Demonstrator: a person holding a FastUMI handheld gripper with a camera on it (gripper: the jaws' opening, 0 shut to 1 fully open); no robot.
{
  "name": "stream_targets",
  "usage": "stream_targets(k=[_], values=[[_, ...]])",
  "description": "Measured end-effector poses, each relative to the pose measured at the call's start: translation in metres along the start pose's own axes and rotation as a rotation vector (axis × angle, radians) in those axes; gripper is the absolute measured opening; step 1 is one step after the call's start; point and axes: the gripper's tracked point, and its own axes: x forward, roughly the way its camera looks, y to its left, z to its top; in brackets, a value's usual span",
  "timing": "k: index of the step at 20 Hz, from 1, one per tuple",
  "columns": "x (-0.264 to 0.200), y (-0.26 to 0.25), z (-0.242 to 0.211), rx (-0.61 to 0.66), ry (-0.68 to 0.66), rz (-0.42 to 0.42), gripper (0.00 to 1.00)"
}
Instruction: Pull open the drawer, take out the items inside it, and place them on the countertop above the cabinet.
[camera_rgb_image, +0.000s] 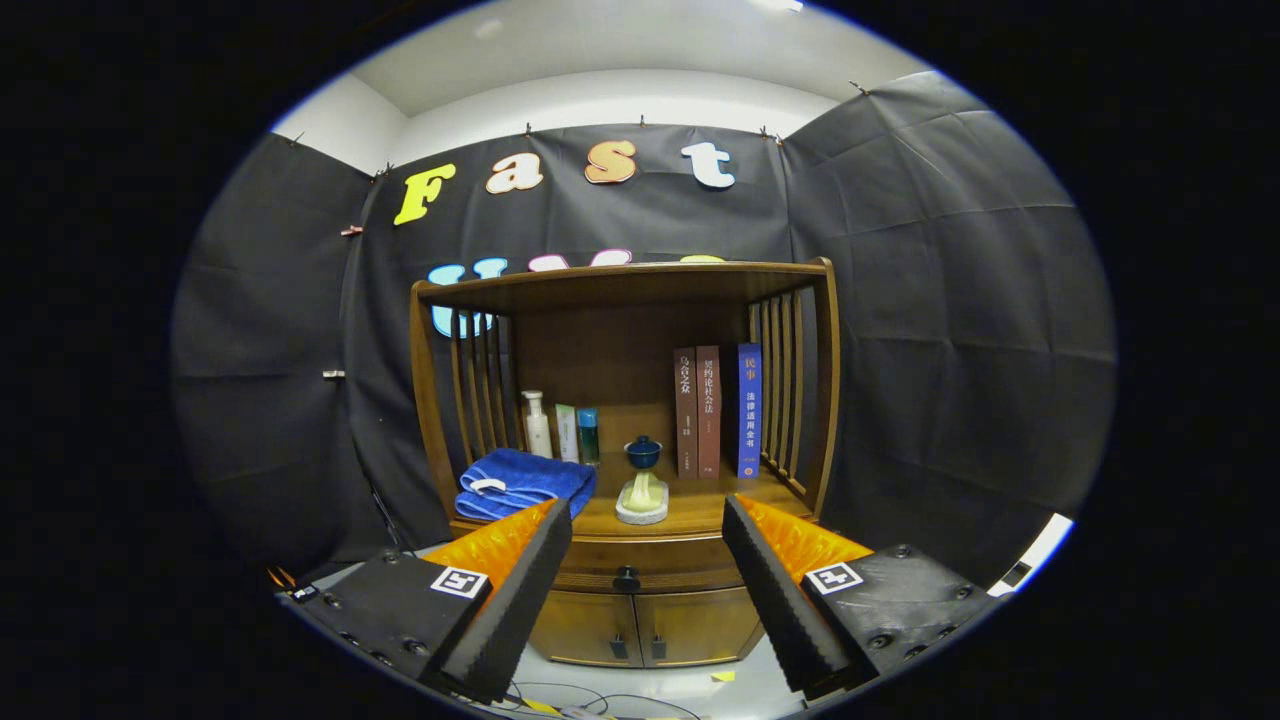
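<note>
In the gripper view, the gripper (647, 520) stood wide open with nothing between its fingers, held back from a wooden cabinet (630, 440) and aimed at its front.

Taking the drawer (640, 570) as the landmark: it sat flush with the cabinet front, closed, its dark round knob (627, 578) at the middle and lying in the gap between the two fingers, beyond their tips. Just below the drawer were two small cupboard doors (645, 625), also closed.

Directly above the drawer ran the countertop (700, 510). On it, above the drawer's left end, lay a folded blue towel (525, 482); behind the towel stood a white pump bottle (537, 425) and two smaller tubes (578, 433). Above the knob sat a pale soap on a dish (642, 500), with a small blue lidded cup (643, 452) behind it. Above the drawer's right part stood three books (718, 410), upright against the slatted side.

As for progress, the closed drawer hid its contents, so I could not tell whether anything lay inside. This scene fit two stages equally: a drawer with items waiting within, or one emptied and pushed shut, with some of the things on the countertop having come out of it. Which of those goods, if any, belonged to the drawer could not be judged from this view.
</note>
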Motion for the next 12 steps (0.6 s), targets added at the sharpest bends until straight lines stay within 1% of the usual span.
stream_targets(k=[12], values=[[0.0002,-0.0066,-0.0011,0.016,-0.005,-0.010,1.00]])
